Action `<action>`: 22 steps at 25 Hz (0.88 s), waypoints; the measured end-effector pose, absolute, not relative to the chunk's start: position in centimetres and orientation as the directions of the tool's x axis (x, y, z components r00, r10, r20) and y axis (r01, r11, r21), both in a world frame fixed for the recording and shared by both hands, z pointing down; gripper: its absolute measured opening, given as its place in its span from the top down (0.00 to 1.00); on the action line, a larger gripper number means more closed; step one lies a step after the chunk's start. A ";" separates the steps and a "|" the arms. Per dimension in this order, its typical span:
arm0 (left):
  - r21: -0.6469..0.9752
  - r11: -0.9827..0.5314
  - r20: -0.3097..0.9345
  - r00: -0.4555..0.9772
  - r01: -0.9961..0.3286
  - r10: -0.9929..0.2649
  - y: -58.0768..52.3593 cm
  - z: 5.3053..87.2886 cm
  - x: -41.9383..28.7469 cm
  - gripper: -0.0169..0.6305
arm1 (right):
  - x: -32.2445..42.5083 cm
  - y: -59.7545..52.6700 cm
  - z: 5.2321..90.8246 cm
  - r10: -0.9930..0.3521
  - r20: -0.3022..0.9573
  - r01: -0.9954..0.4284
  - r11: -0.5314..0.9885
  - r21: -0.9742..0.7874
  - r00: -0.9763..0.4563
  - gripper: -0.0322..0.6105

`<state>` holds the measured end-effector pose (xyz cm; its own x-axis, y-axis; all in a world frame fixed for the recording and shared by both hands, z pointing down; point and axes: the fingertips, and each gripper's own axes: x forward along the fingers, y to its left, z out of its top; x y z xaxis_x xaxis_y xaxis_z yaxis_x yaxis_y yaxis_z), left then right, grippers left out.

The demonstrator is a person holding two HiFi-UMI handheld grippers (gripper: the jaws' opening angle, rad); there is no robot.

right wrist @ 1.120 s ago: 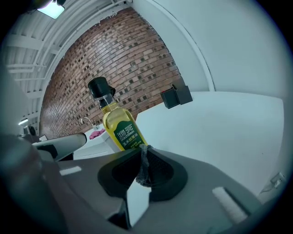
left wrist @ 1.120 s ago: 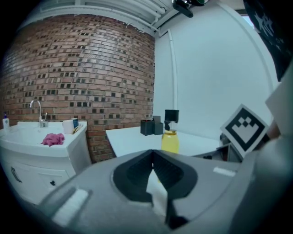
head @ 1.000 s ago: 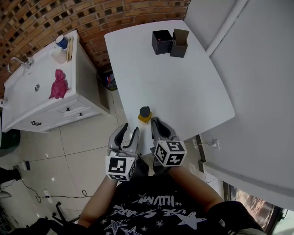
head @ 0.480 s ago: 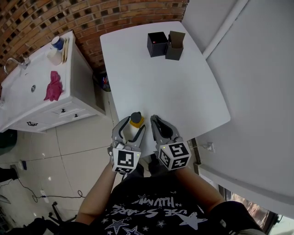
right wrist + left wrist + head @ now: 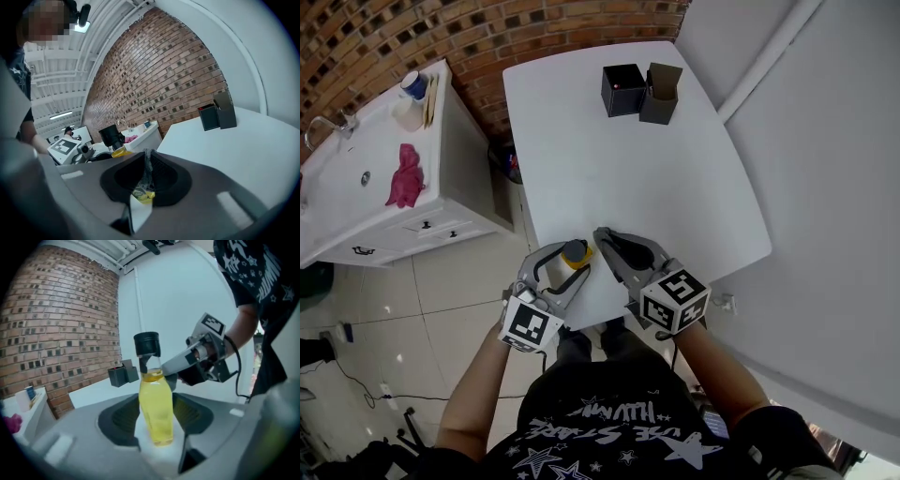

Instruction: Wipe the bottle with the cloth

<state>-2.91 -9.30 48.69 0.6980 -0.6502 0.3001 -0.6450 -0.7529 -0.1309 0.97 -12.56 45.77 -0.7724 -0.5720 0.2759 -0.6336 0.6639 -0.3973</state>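
Left gripper view: bottle [image 5: 155,404], yellow liquid, black cap, upright at white table's [image 5: 675,169] near edge, between left gripper's [image 5: 154,418] closing jaws, pads just beside it. Right gripper [image 5: 146,159]: jaws together, empty. Pink cloth [image 5: 403,175]: on counter [image 5: 337,216] left of table.
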 end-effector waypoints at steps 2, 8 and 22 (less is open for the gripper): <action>-0.121 -0.791 0.307 0.735 -0.600 -0.604 -9.1 48.7 -2.8 0.64 | 0.8 -12.7 45.4 -0.555 0.267 -0.615 0.684 -0.393 -0.788 0.89; -0.098 -0.860 0.308 0.806 -0.501 -0.505 -9.2 48.7 -2.5 0.64 | 0.0 -12.2 44.8 -0.504 0.251 -0.561 0.713 -0.421 -0.827 0.89; -0.084 -0.917 0.332 0.857 -0.390 -0.394 -9.2 48.9 -2.0 0.64 | 0.0 -12.7 48.3 -0.502 0.297 -0.577 0.621 -0.530 -0.812 0.89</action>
<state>-1.99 -9.17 48.85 0.8568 -0.3944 0.3322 -0.3897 -0.9171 -0.0836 0.02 -12.73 48.29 -0.8125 -0.5015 0.2973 -0.5774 0.6215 -0.5296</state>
